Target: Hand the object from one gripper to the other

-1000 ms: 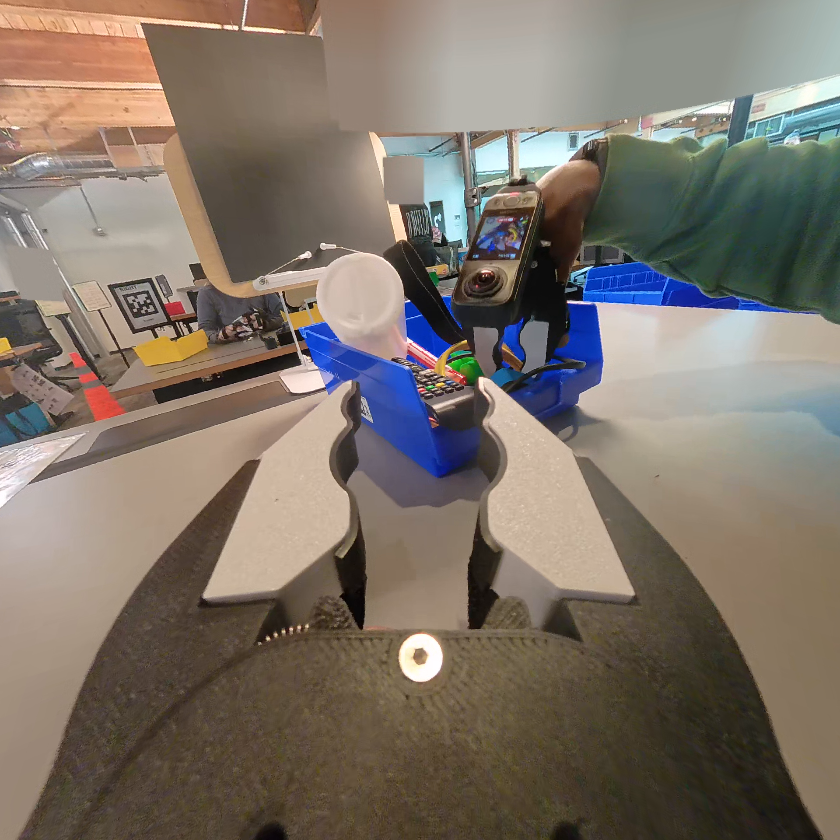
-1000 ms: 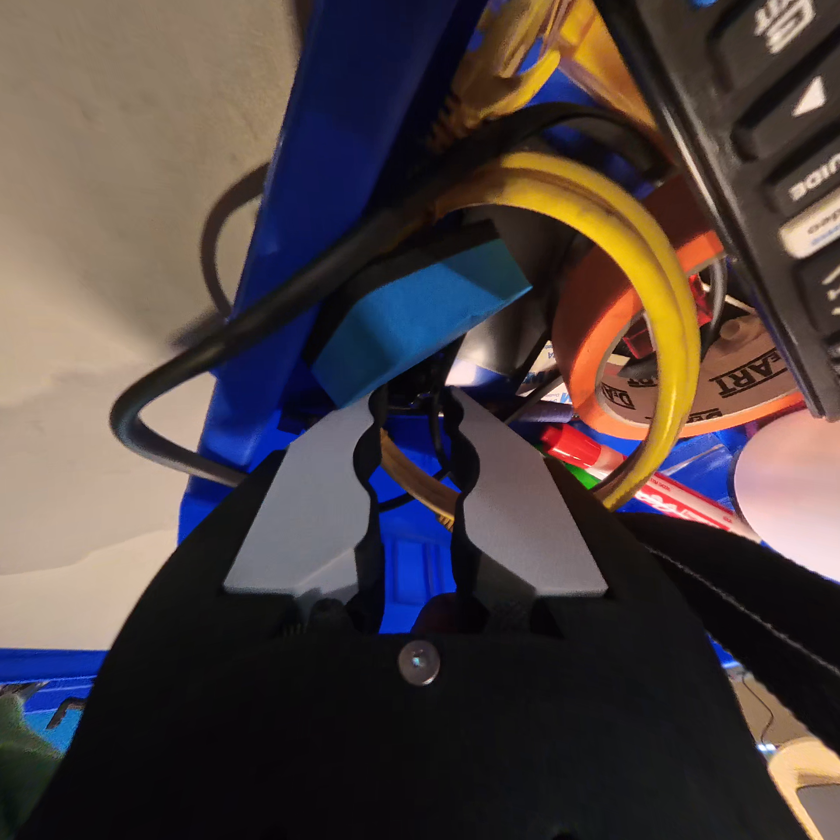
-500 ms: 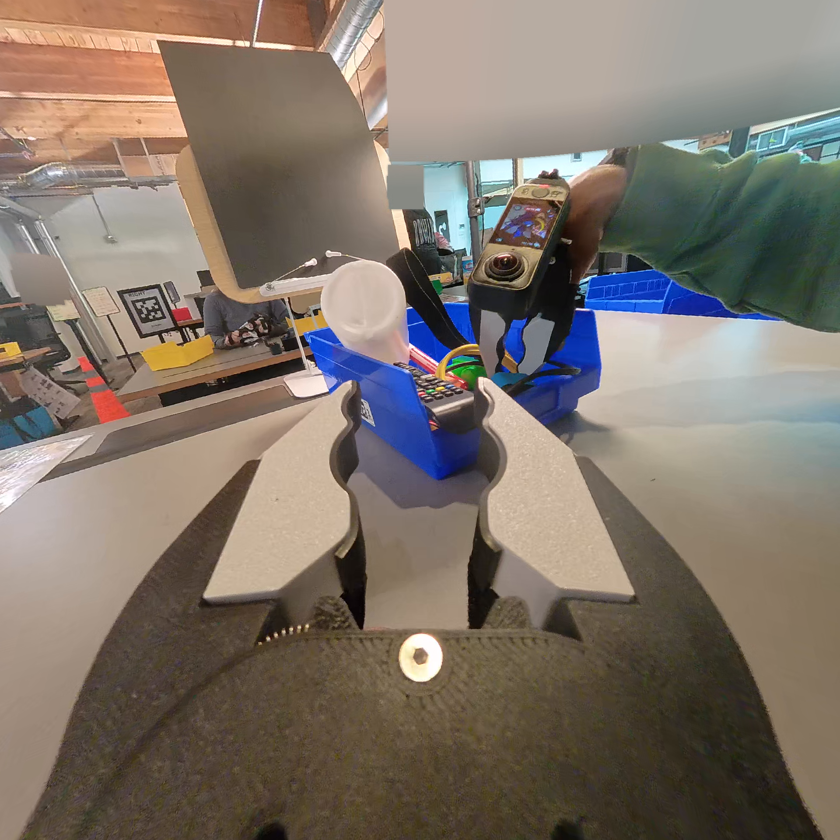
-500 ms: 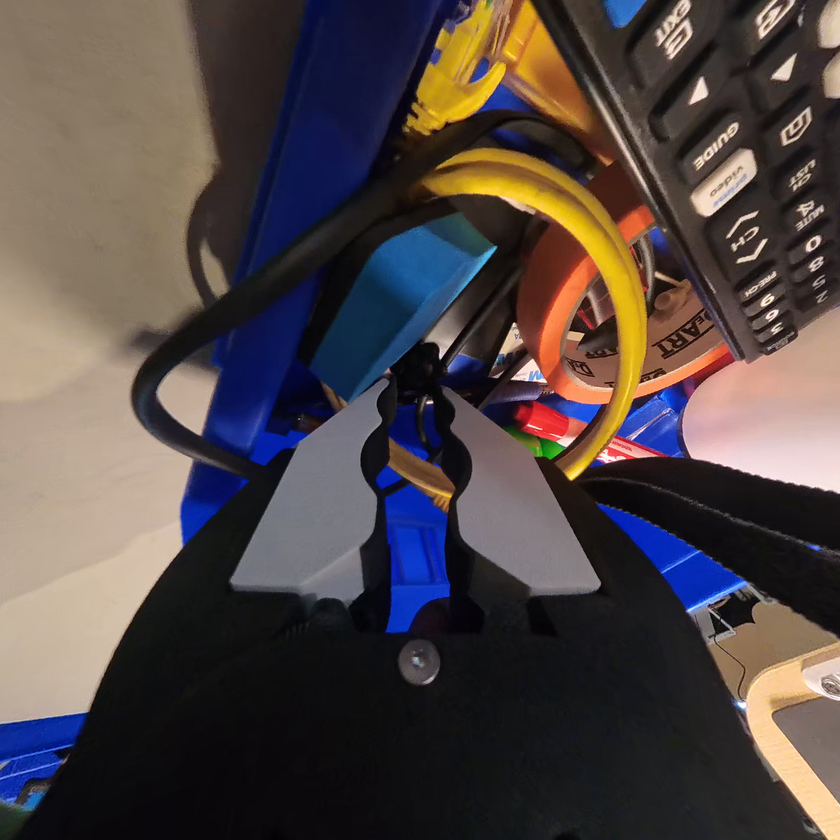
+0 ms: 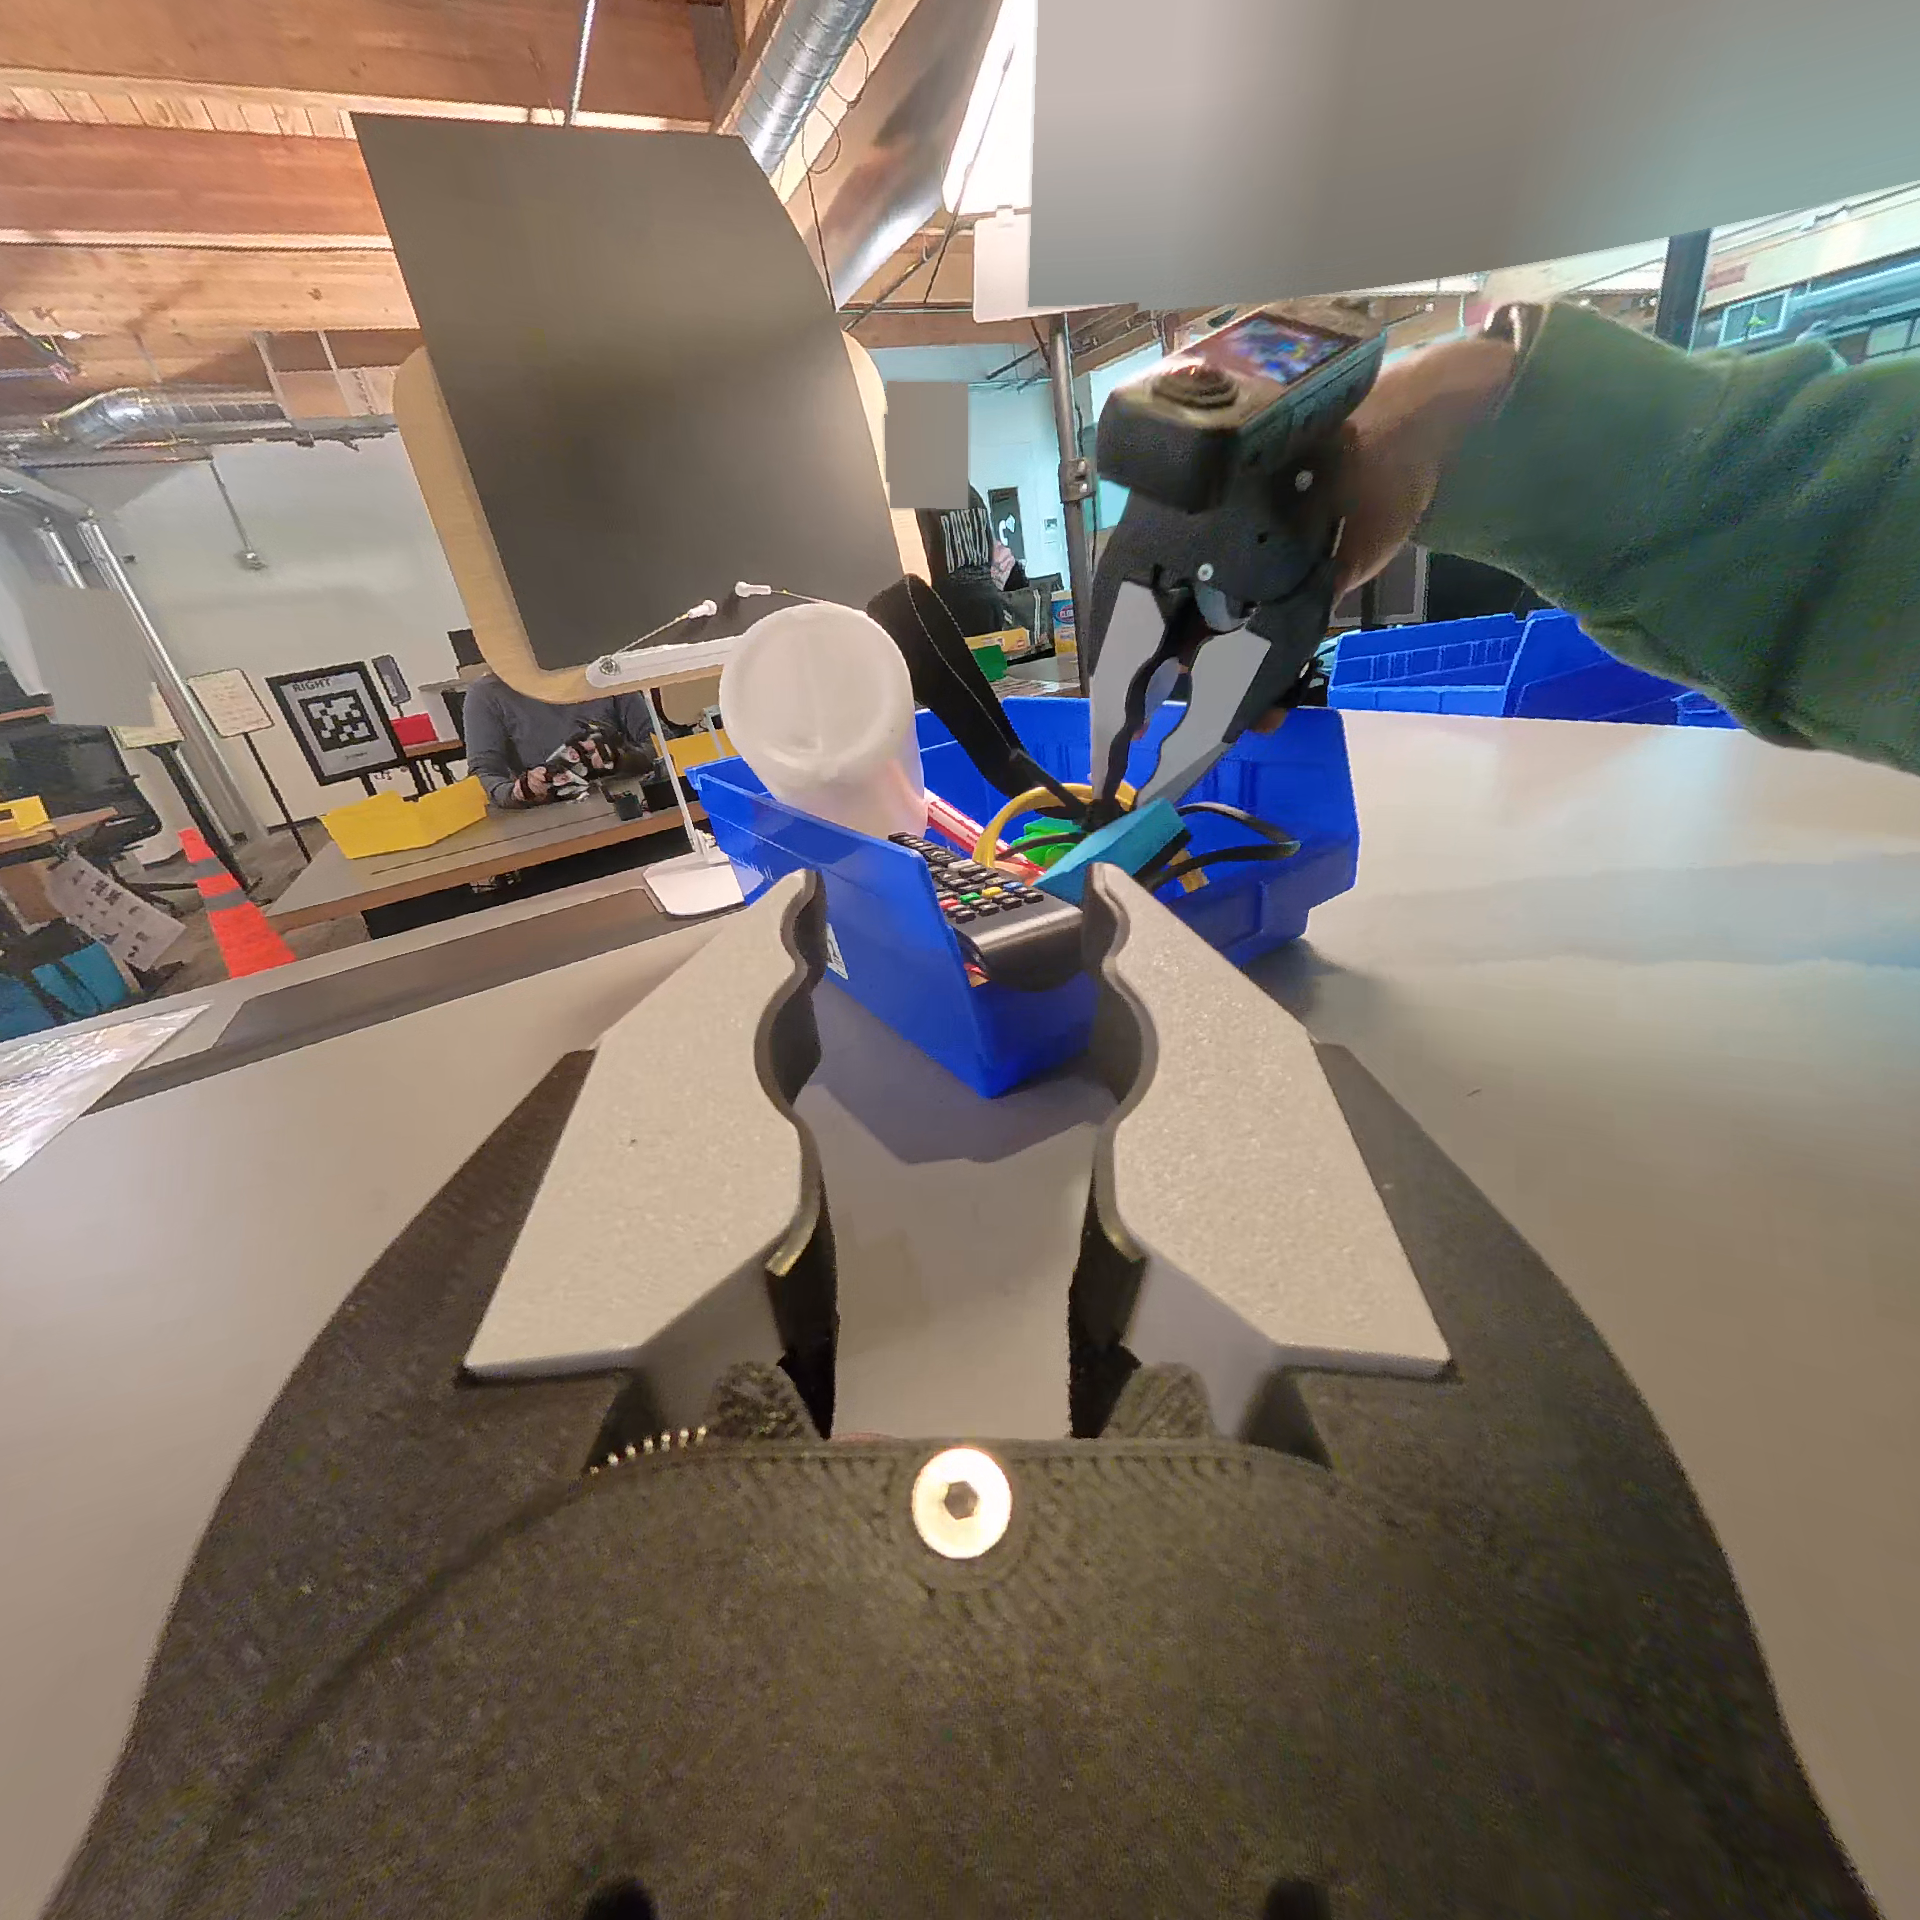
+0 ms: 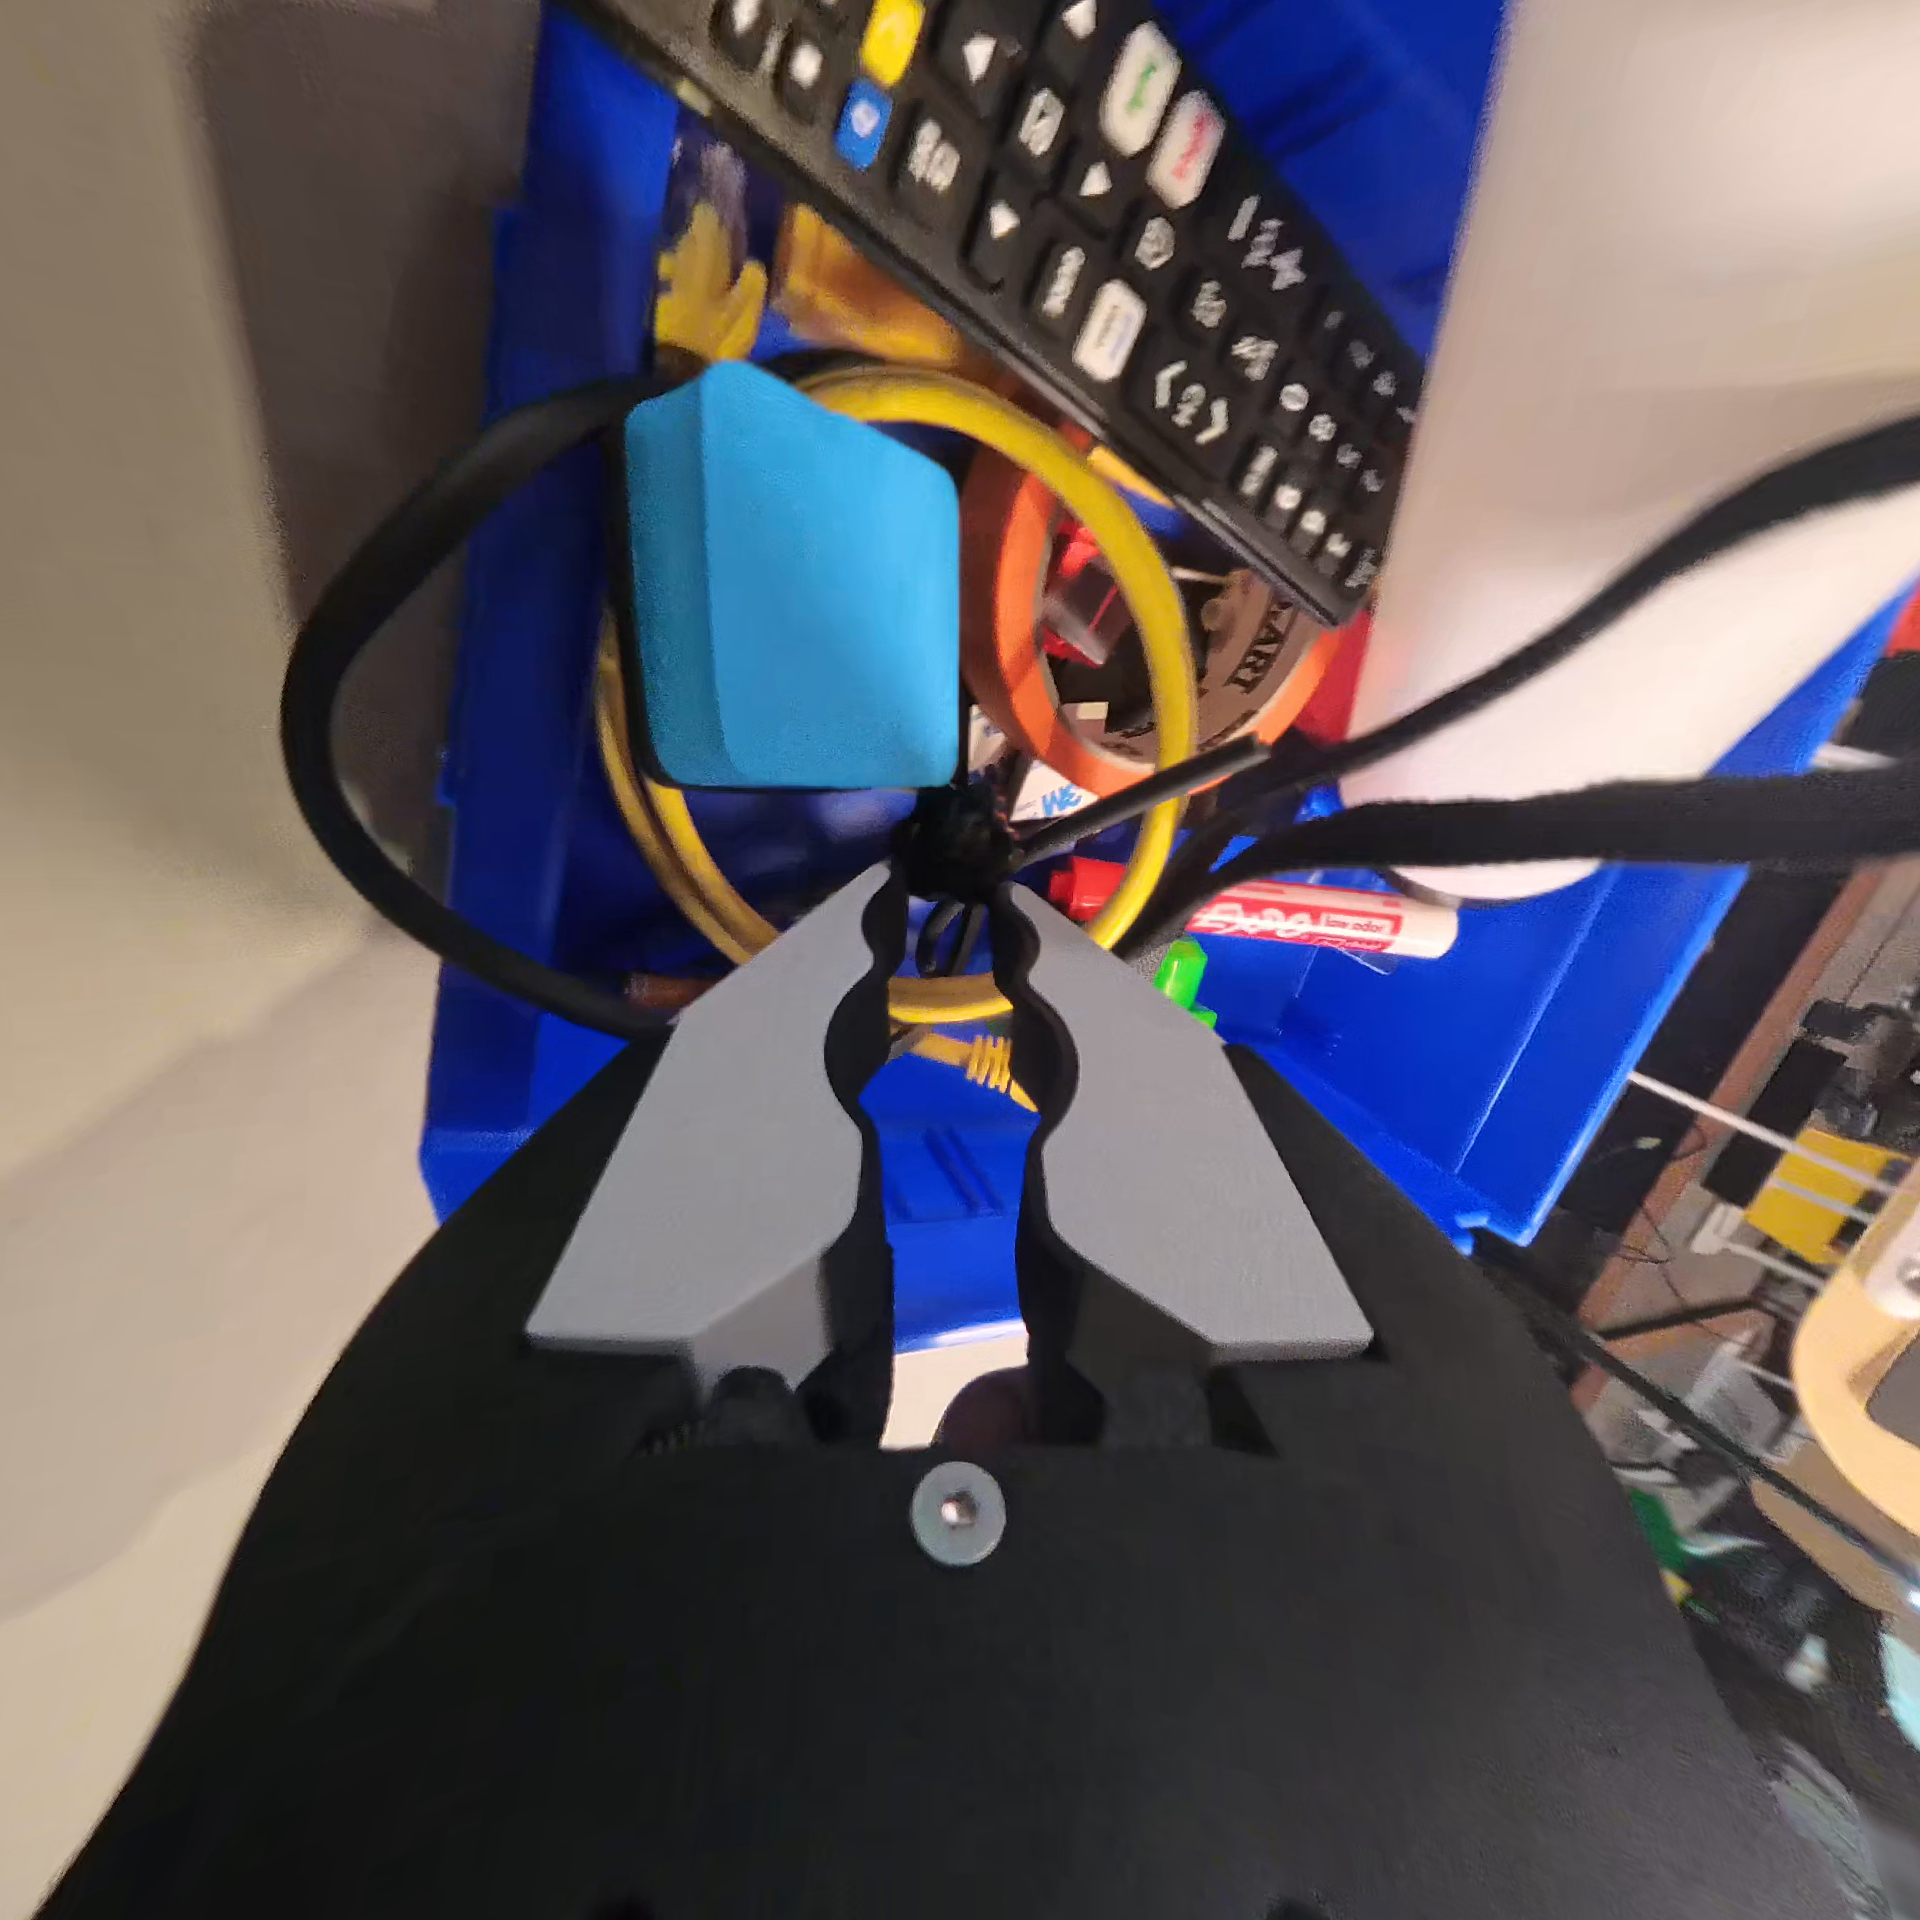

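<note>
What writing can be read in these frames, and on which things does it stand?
I do not copy wording. These things bear it:
remote: button marks, mostly blurred.
tape roll: print on the core, partly hidden.
marker: printed label.
bin: small front sticker, too small to read.
sign: a heading over a square code pattern.

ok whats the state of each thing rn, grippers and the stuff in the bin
left gripper: open, empty, low over the table
right gripper: tips shut on black knot
black knot: pinched, attached to the blue block
blue block: tilted, raised above the bin's clutter
blue bin: on the table, full
remote: leaning on the bin's front edge
white cup: tipped in the bin
</note>
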Demonstrator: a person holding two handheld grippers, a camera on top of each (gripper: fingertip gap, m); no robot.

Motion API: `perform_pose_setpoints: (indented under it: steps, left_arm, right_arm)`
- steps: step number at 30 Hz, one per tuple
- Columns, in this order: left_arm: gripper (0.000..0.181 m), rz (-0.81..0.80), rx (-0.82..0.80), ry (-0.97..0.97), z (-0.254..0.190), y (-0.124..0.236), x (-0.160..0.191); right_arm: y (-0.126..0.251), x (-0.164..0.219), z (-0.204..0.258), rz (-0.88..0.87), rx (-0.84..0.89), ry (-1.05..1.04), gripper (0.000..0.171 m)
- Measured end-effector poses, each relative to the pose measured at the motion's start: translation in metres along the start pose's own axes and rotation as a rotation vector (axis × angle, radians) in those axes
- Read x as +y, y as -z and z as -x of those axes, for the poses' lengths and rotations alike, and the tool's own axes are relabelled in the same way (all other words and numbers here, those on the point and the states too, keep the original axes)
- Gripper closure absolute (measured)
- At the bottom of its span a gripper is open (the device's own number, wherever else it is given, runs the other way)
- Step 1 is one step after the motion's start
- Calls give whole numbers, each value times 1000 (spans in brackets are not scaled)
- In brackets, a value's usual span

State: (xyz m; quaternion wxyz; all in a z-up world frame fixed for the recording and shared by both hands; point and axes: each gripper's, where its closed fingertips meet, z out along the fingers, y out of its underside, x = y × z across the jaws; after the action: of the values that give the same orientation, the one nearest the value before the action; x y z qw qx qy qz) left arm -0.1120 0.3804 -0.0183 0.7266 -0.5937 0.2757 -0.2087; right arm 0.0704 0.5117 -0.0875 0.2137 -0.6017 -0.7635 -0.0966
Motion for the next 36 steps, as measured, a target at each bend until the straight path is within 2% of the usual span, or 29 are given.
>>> perform_pose_setpoints:
  steps: [10, 15, 18, 22, 25, 27, 30, 36]
  left_arm:
    - [132, -16, 43, 38, -19, -2, -4]
    - [132, -17, 135, 109, -51, -13, -8]
    - [131, -8, 217, 220, -73, -32, -13]
    - [131, 45, 347, 356, -99, -70, -17]
    - [130, 192, 342, 361, -108, -93, 8]
    - [128, 244, 356, 324, -114, -91, 17]
    - [128, 206, 348, 282, -114, -85, 14]
    - [129, 133, 439, 373, -128, -74, 0]
  right_arm:
    - [51, -20, -9, -429, 329, -353, 155]
    - [79, -19, 11, -514, 503, -480, 154]
    - [88, -25, 36, -608, 579, -527, 154]
    - [92, -40, 64, -686, 623, -474, 155]
    - [89, -40, 67, -658, 636, -449, 154]
    - [90, -39, 66, -657, 647, -445, 154]
    - [96, -52, 70, -688, 700, -343, 154]
    - [109, -80, 77, -654, 916, -107, 154]
